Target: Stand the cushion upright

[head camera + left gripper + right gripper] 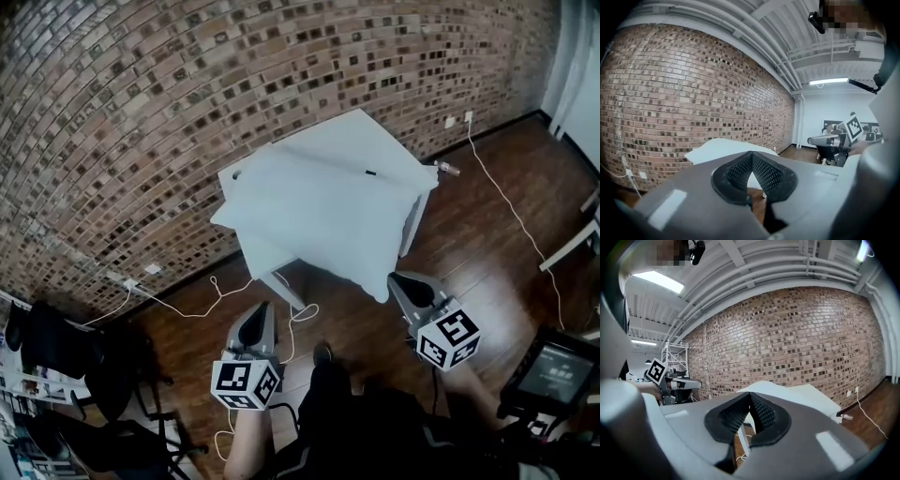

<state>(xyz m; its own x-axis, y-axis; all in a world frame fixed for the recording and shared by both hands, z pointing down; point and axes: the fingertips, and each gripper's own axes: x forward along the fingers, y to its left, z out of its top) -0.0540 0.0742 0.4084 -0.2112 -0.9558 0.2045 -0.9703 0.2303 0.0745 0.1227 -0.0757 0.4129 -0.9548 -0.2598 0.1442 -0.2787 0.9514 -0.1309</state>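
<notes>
Big soft white square cushion lies flat on the white surface, with its corners drooping over the edge, next to a rough brick wall. Left claw and right claw are both pinched closed, empty.

White table stands by the brick wall on a dark wood floor. A white cushion lies flat on the table and covers most of the top; its near and left edges overhang. The far right strip of tabletop is bare. Small dark item on top, can't tell what. White cable trails across the floor at right. Another cord loops on the floor left of the table.
</notes>
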